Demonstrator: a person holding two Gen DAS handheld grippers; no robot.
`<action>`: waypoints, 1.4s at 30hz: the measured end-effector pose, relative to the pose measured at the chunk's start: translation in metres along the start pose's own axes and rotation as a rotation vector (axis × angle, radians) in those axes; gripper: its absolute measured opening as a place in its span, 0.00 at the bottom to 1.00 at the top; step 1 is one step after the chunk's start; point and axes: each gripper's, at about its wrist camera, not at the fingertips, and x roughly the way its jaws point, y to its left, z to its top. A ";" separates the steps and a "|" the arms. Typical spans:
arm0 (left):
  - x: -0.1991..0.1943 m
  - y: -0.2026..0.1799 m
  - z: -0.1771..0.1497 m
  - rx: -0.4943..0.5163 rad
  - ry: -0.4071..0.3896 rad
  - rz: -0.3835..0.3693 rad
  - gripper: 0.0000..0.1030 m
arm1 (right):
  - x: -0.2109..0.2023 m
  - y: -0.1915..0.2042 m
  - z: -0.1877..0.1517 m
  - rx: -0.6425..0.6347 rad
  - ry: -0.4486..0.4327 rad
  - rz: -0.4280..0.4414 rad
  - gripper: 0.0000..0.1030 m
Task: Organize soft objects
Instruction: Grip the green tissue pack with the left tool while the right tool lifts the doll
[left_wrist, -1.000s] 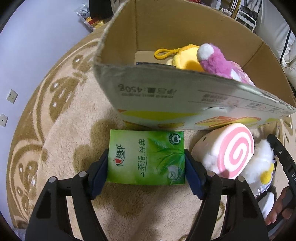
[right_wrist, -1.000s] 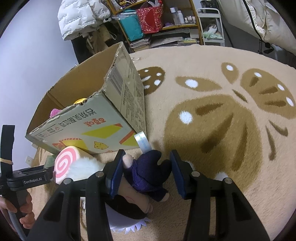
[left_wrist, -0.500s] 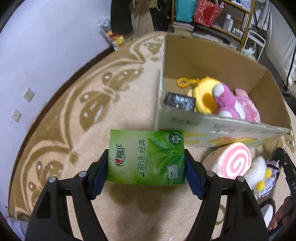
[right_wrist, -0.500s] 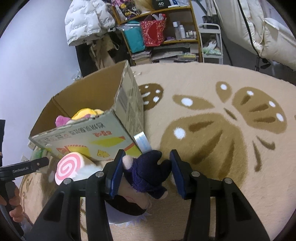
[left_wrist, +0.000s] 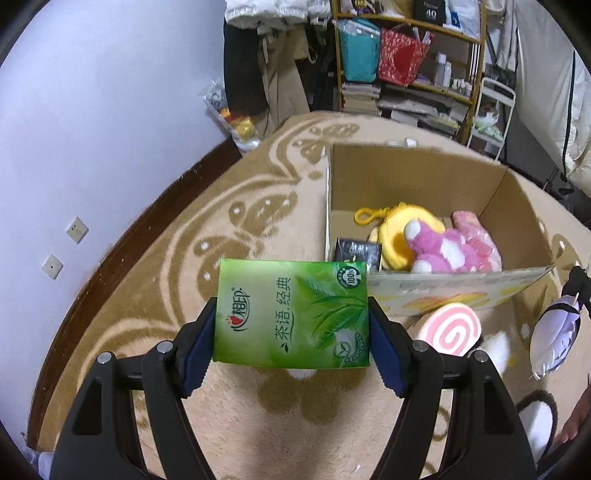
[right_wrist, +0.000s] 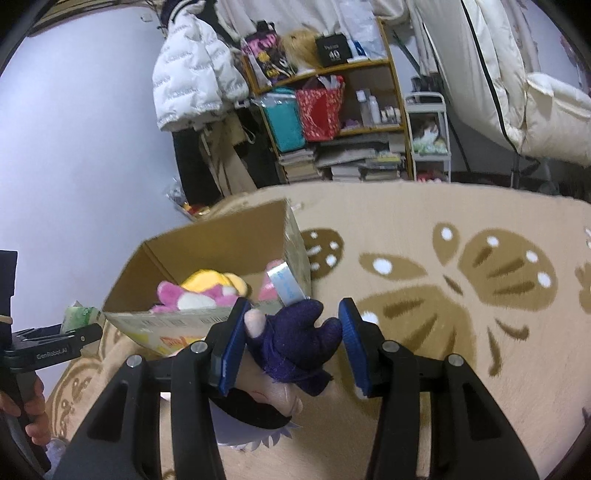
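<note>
- A lived-in room of a home, likely a bedroom.
- A beige carpet with brown butterfly patterns covers the floor.
- A wooden shelf is crammed with bags, bottles and stacked books.
- A white puffer jacket hangs by the lilac wall.
- A cardboard box holds plush toys.

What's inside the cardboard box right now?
Inside the cardboard box: a yellow plush with a clip loop, a pink-and-white plush, and a small black pack in the near corner. The floor beneath them and behind the near wall is hidden.
</note>
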 end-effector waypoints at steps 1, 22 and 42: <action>-0.005 0.001 0.003 -0.004 -0.019 -0.001 0.71 | -0.002 0.003 0.003 -0.006 -0.010 0.005 0.50; -0.007 -0.018 0.042 -0.011 -0.214 -0.060 0.72 | 0.017 0.052 0.072 -0.149 -0.121 0.020 0.50; 0.011 -0.018 0.038 -0.023 -0.154 -0.049 0.93 | 0.051 0.041 0.064 -0.049 0.017 0.027 0.76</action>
